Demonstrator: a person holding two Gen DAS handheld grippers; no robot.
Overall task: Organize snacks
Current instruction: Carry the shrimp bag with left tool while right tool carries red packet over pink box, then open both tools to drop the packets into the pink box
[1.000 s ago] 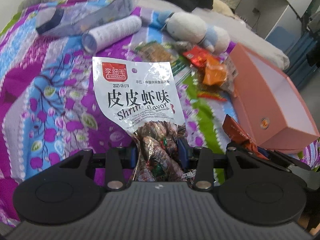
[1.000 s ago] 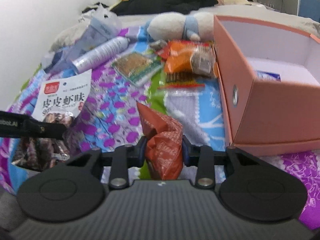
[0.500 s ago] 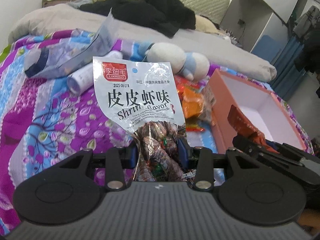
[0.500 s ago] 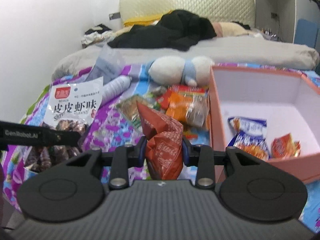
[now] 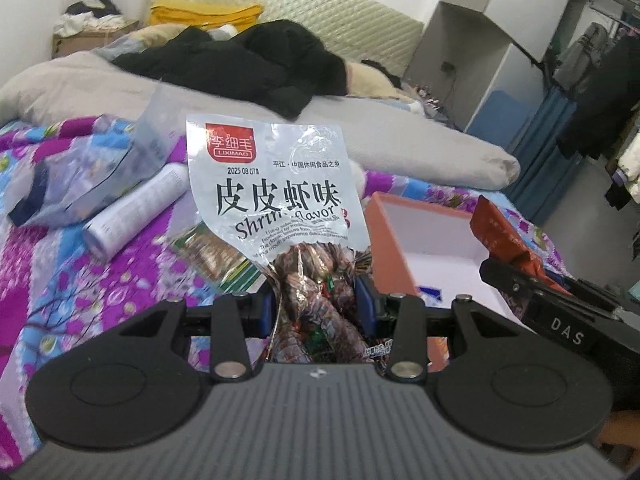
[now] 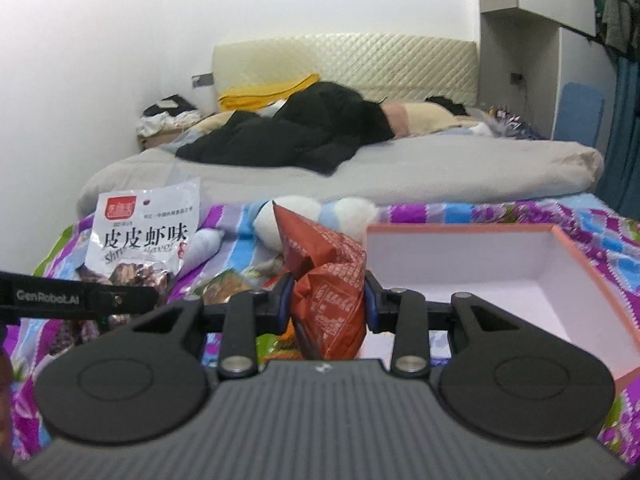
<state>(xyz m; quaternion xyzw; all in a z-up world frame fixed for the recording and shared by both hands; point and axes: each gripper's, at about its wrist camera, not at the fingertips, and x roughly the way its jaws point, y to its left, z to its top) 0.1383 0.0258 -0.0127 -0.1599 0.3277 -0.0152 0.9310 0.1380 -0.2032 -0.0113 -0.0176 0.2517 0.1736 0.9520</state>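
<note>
The bed [image 5: 100, 288], spread with a purple and blue patterned cover, carried the loose snacks and an open orange box [image 6: 576, 256] with a white lining. The left tongs [image 5: 316, 300] were clenched on the lower end of the silver shrimp-flavor bag [image 5: 276, 196], held upright above the cover, left of the box. The right tongs [image 6: 326, 300] were clenched on the crumpled red packet [image 6: 326, 276], raised just beside the box's near wall. To do the drop well, I judged each packet should be carried fully over the white lining before the tongs let go, the red one first since it was nearer, and lowered so the tall silver bag would not catch the rim and tip out.
</note>
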